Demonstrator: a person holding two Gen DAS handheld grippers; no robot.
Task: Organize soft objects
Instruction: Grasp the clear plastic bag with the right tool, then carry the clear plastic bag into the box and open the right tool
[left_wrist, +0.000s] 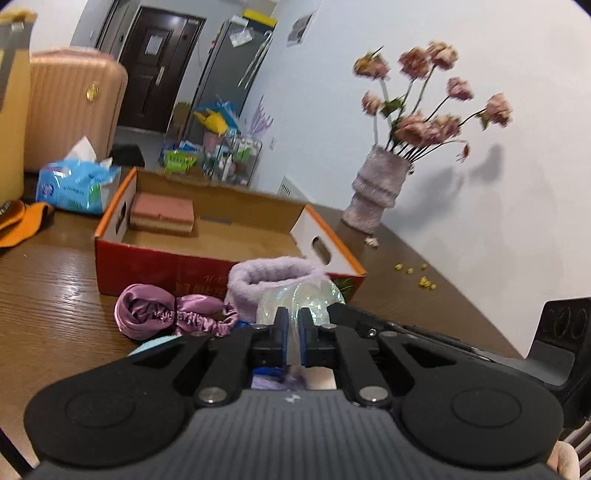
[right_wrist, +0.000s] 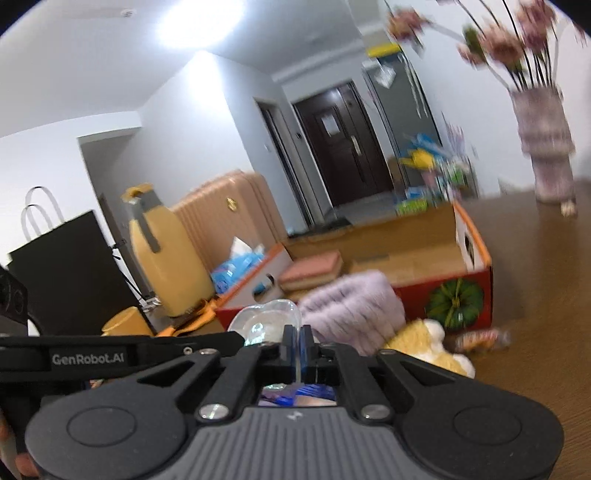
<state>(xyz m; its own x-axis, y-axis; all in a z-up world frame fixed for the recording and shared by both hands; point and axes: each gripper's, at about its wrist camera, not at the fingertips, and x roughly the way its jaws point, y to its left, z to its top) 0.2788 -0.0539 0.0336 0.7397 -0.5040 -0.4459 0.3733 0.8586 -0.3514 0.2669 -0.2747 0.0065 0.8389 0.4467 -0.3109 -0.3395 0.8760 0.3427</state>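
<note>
My left gripper (left_wrist: 293, 319) is shut on a clear, shiny plastic bag (left_wrist: 301, 299), just in front of the cardboard box (left_wrist: 166, 266). My right gripper (right_wrist: 297, 338) is shut on the same clear bag (right_wrist: 267, 317) from the other side. A fluffy lilac band (left_wrist: 275, 275) stands behind the bag; it also shows in the right wrist view (right_wrist: 354, 306). A purple satin scrunchie bundle (left_wrist: 170, 314) lies to its left. A pink sponge (left_wrist: 162, 214) lies inside the box. A yellow and white plush toy (right_wrist: 428, 345) lies by the box front.
A vase of pink flowers (left_wrist: 376, 192) stands at the back right near the wall. A blue tissue pack (left_wrist: 74, 184), an orange cloth (left_wrist: 26, 221) and a yellow jug (right_wrist: 166, 258) stand left of the box. Small yellow crumbs (left_wrist: 421, 277) lie on the wooden table.
</note>
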